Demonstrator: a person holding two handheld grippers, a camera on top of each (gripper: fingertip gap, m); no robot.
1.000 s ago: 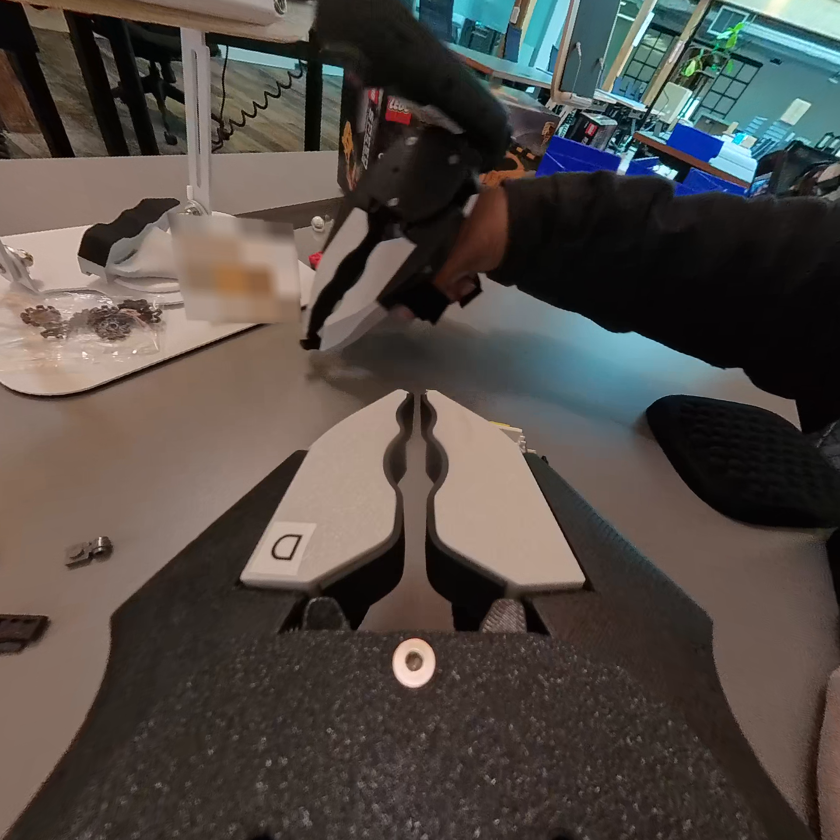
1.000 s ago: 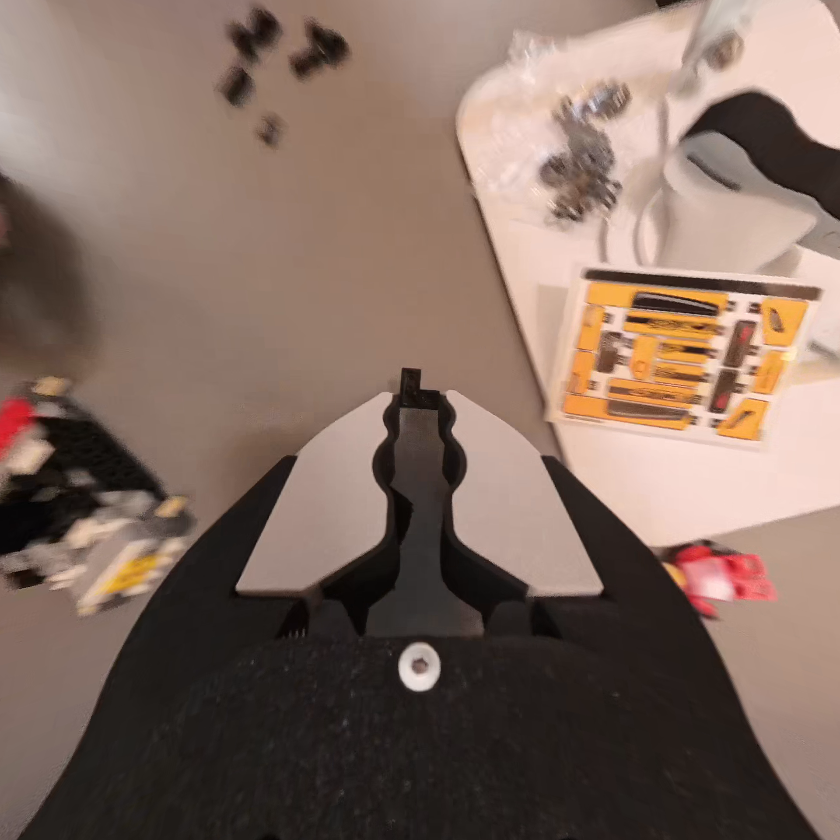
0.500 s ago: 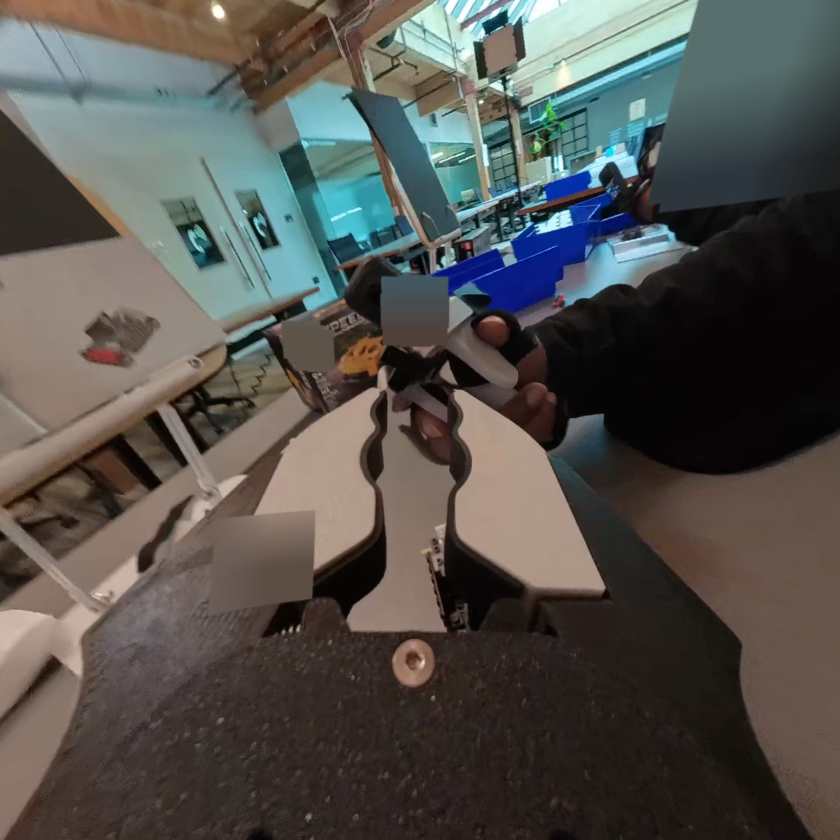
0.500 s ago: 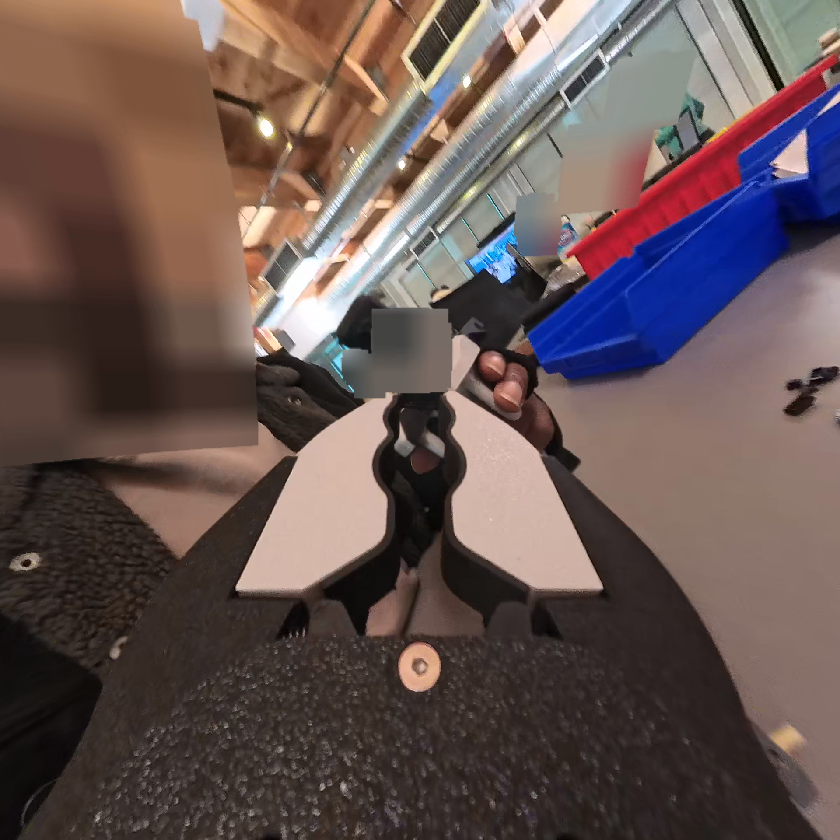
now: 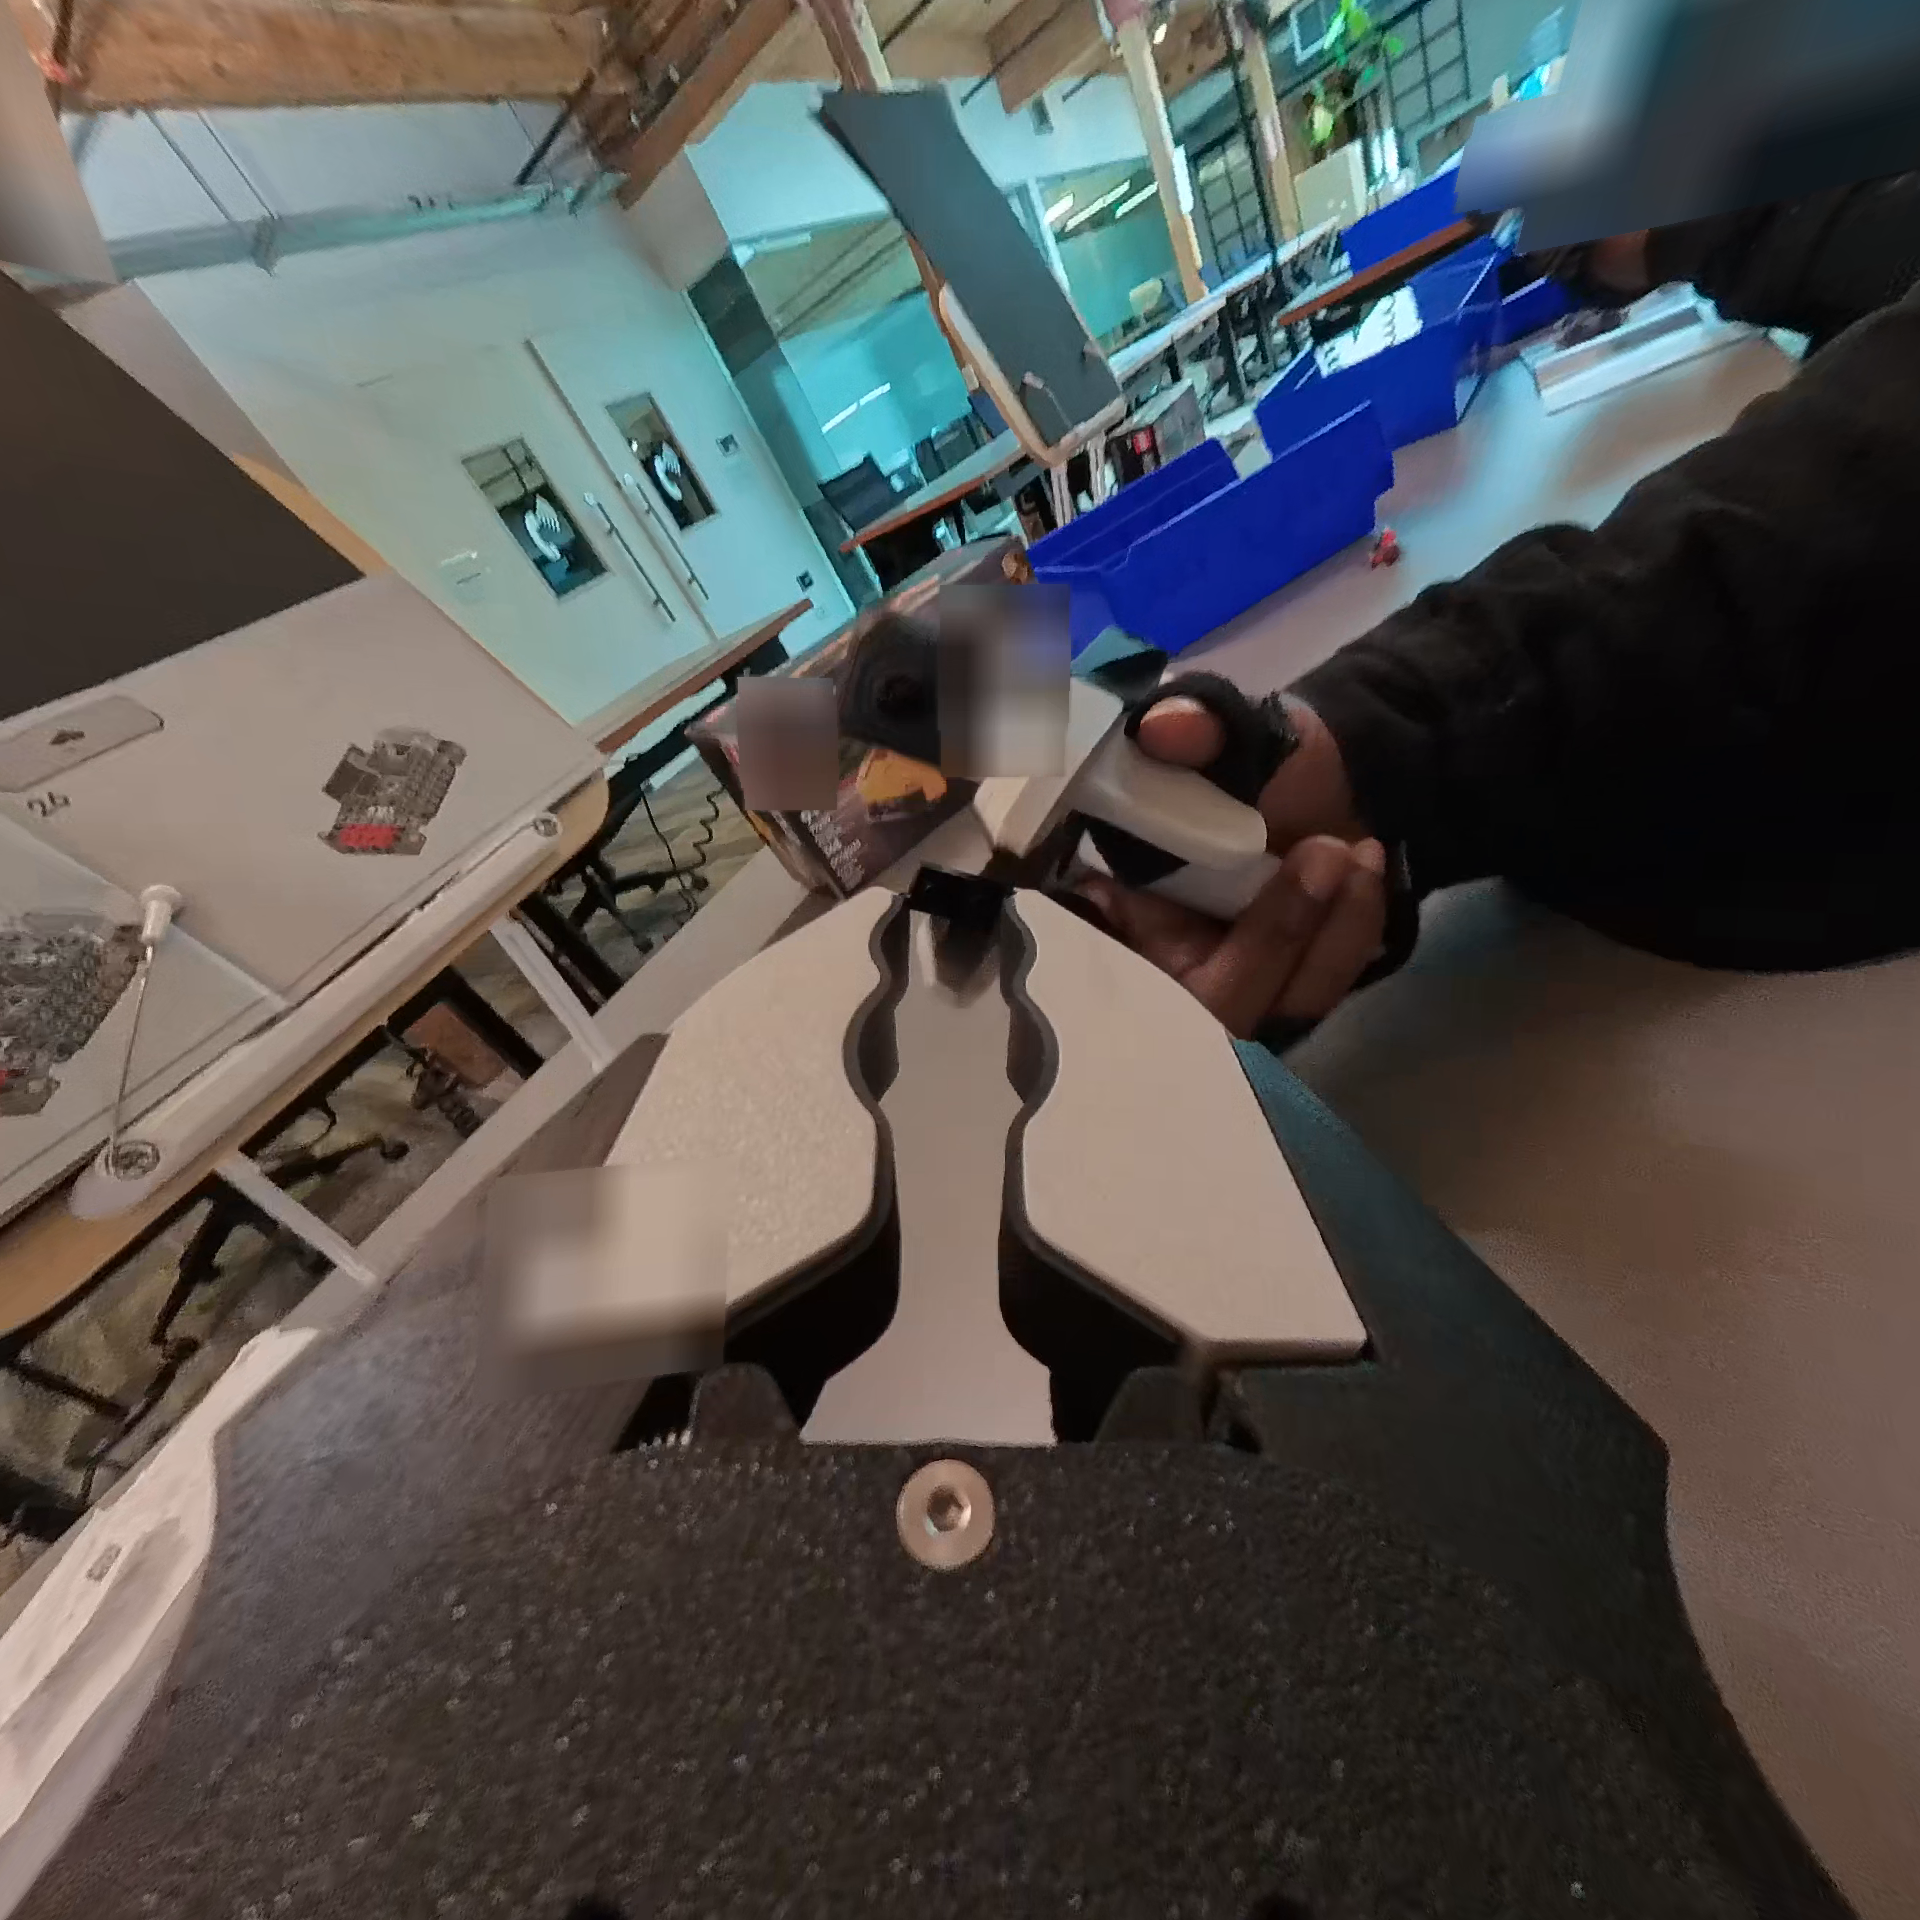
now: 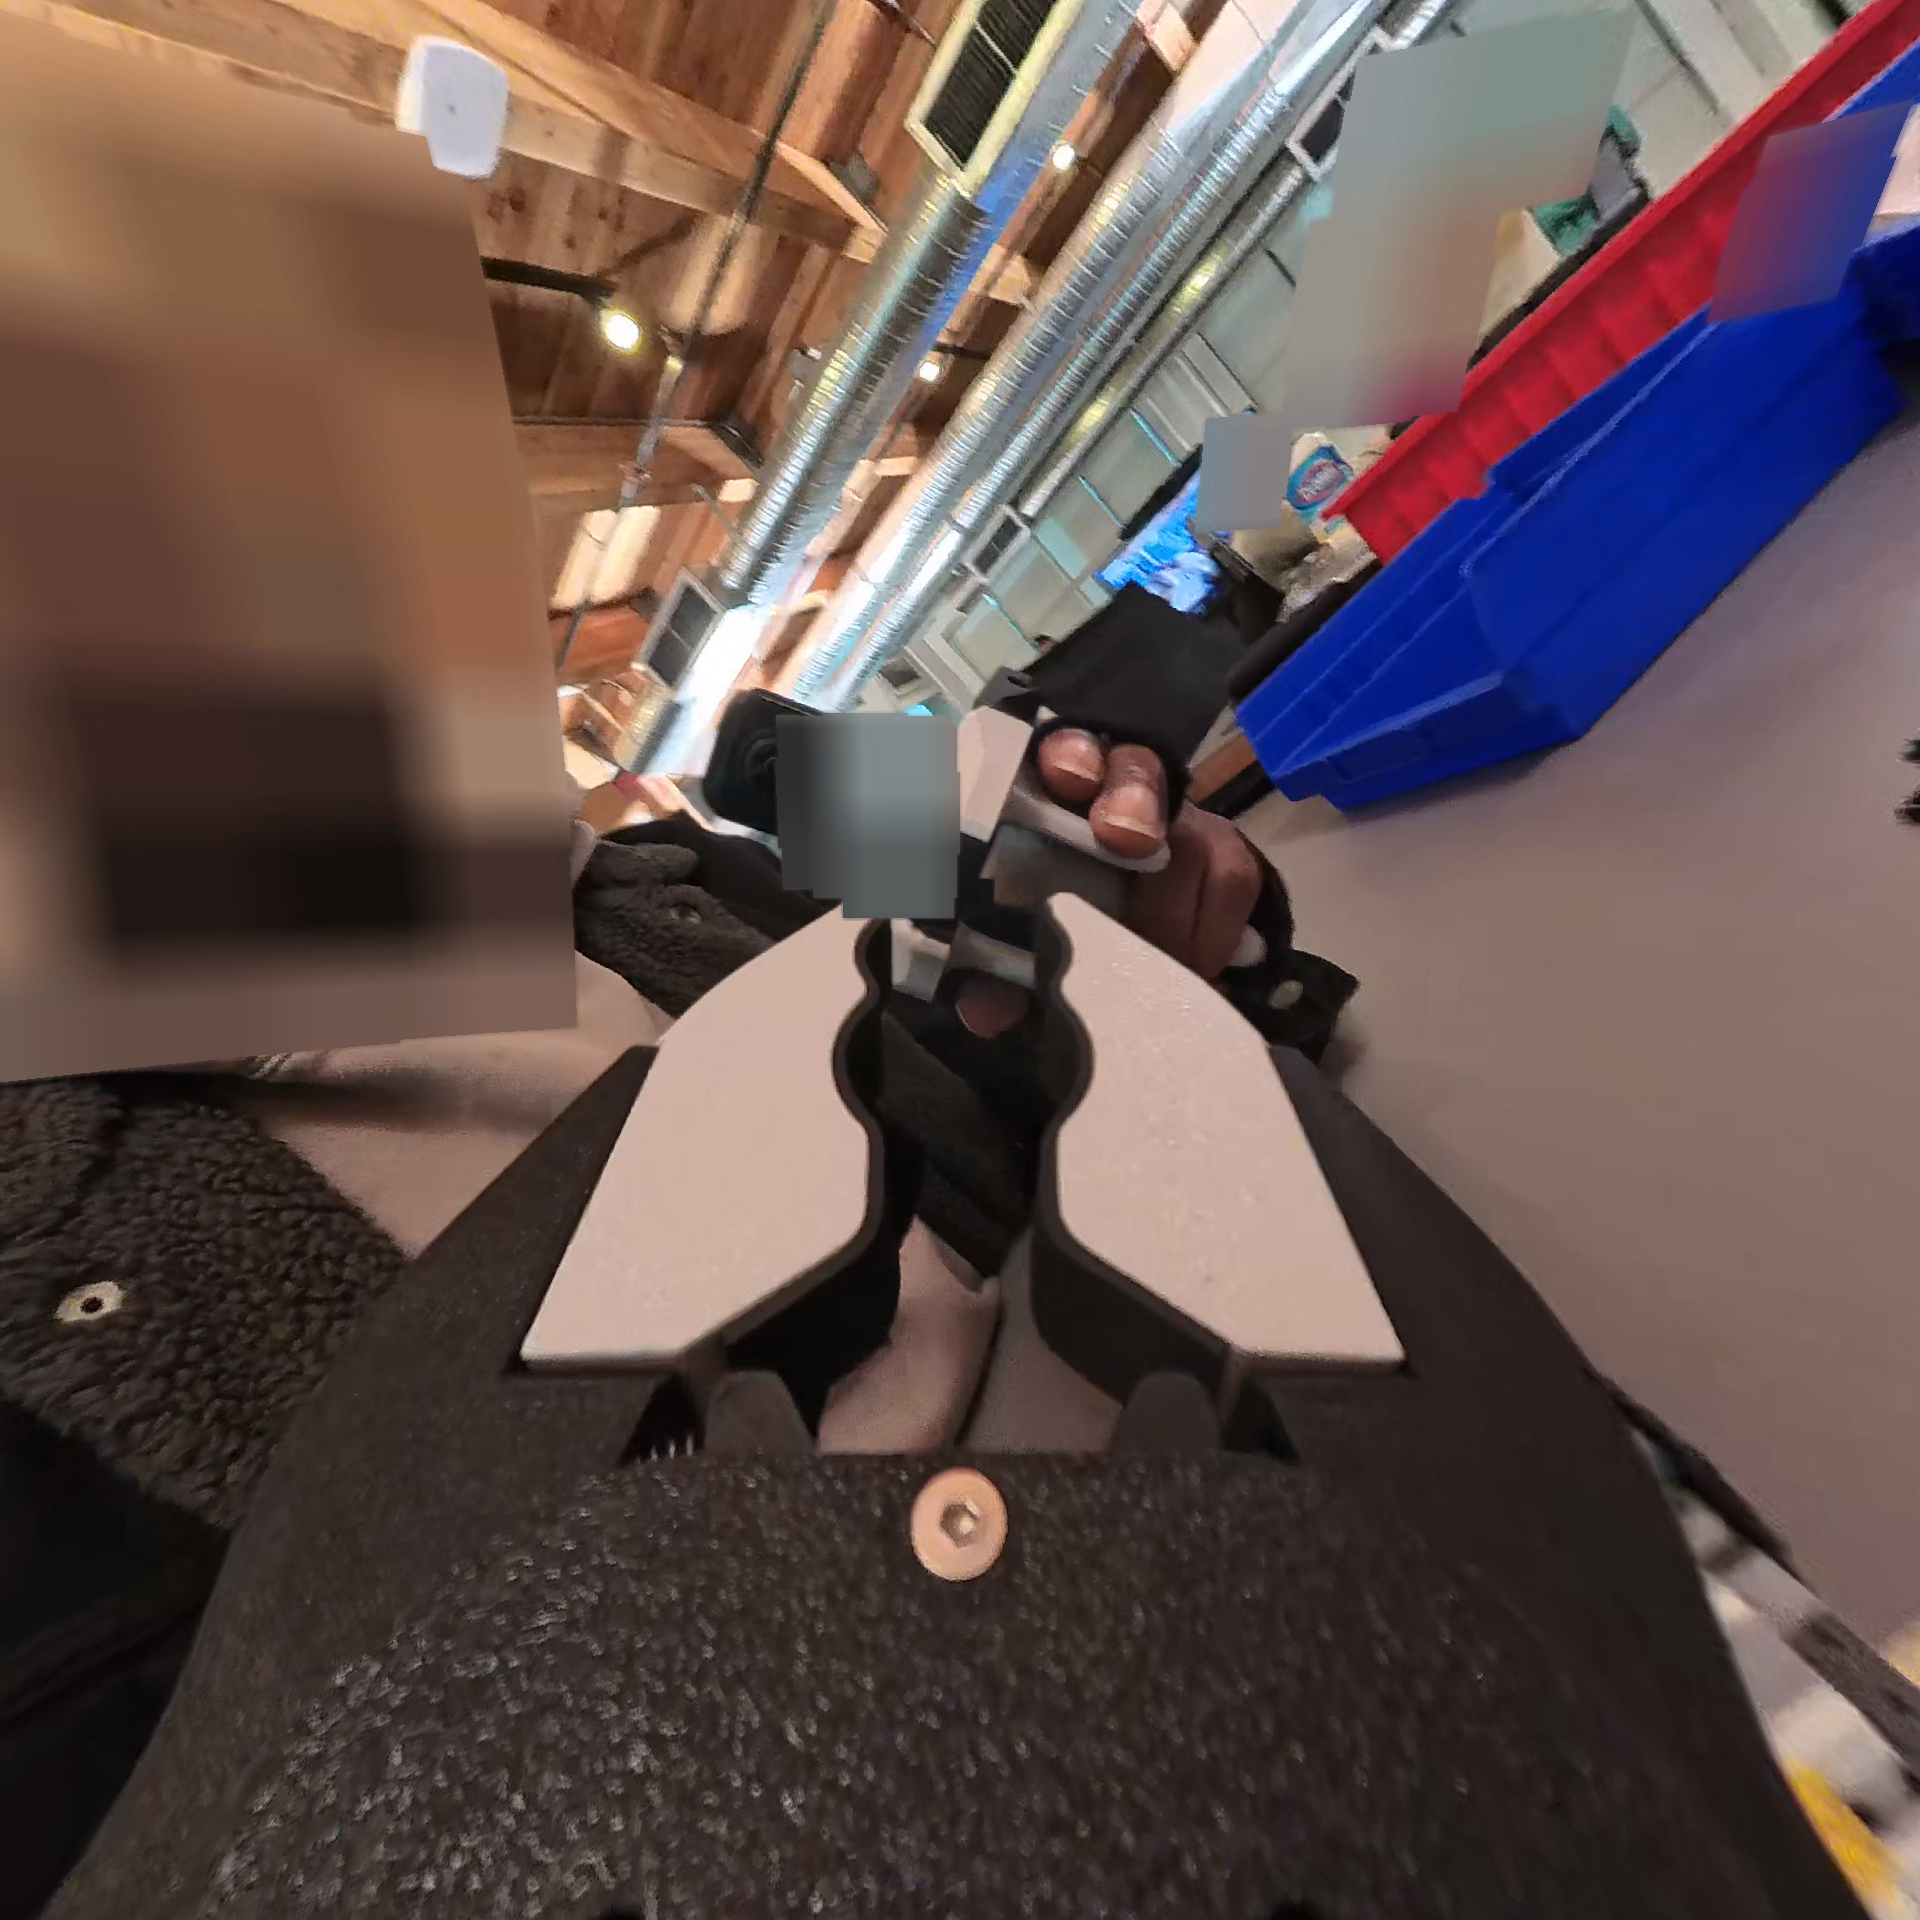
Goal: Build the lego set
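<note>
Item: black lego piece (image 5: 951,891), one, small. Held in the air above the table (image 5: 1610,1195), right at the tips of the left gripper (image 5: 956,914) and touching the tips of the right gripper (image 6: 961,935), which points in from the opposite side.

Left gripper: fingers parted by a narrow gap, the piece spanning it at the tips. Cannot tell whether actually pinched there.

Right gripper: fingers likewise slightly apart, the other gripper's grey tips seen through the gap. Cannot tell whether clamped on the piece.

Room to move: bare grey tabletop wide open on the right of the left wrist view. Table edge close on the left, with a drop to the floor beyond.

Nearby: lego box (image 5: 831,831), one, just behind the meeting point. Open instruction booklet (image 5: 260,790), one, propped on a stand at far left. Blue bins (image 5: 1195,540), at least three, well apart along the far side. Red bin (image 6: 1538,353), one, behind the blue ones. Small red piece (image 5: 1387,551), one, loose by the bins.

In the way: right hand (image 5: 1257,894) and black sleeve (image 5: 1662,675), lying across the table on the right.
</note>
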